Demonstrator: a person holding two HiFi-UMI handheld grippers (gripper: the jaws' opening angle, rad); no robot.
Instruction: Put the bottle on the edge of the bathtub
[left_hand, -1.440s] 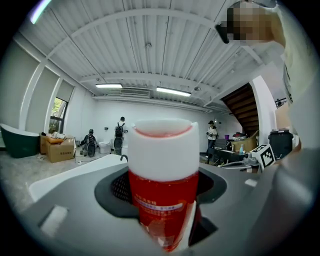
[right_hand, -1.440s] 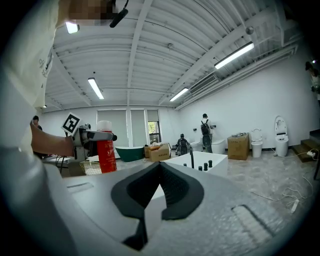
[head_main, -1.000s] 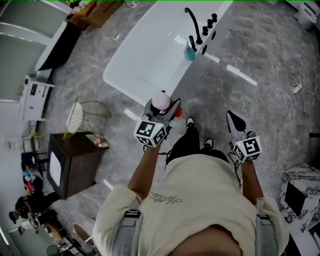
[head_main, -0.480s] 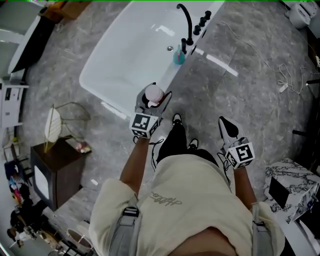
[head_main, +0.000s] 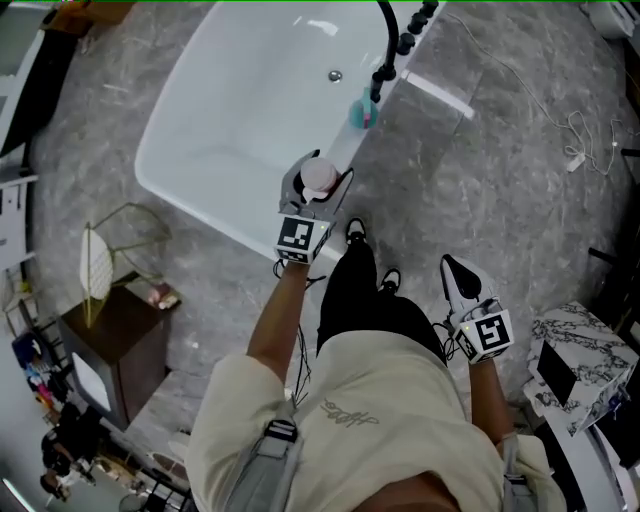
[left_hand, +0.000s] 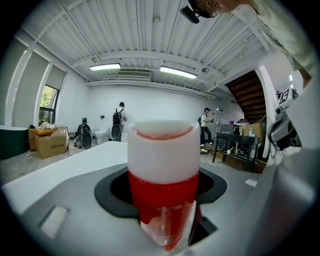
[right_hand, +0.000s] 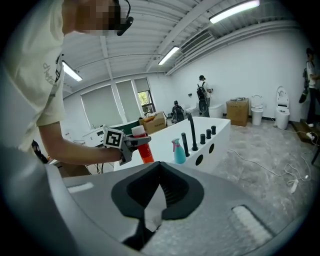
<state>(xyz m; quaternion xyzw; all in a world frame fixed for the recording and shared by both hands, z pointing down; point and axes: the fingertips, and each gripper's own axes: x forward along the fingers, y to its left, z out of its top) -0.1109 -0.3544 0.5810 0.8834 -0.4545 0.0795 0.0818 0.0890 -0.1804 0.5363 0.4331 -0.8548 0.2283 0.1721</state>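
Red bottle (left_hand: 162, 195) side-on, mostly cap (head_main: 318, 176) overhead

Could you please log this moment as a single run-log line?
left gripper: shut on red bottle | right gripper: shut, empty | position: upright, near bathtub rim

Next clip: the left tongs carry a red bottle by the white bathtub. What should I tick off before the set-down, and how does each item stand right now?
1. Left tongs shut on the clear red bottle with a white cap: ok.
2. Bottle roughly upright: ok.
3. Bottle over the white bathtub's near rim, judged from the head view: ok.
4. Gap between the bottle's base and the rim: cannot tell.
5. Rim below is bare; the teal spray bottle and the black faucet stand farther along: ok.
6. Right tongs shut, empty and away from the tub: ok.
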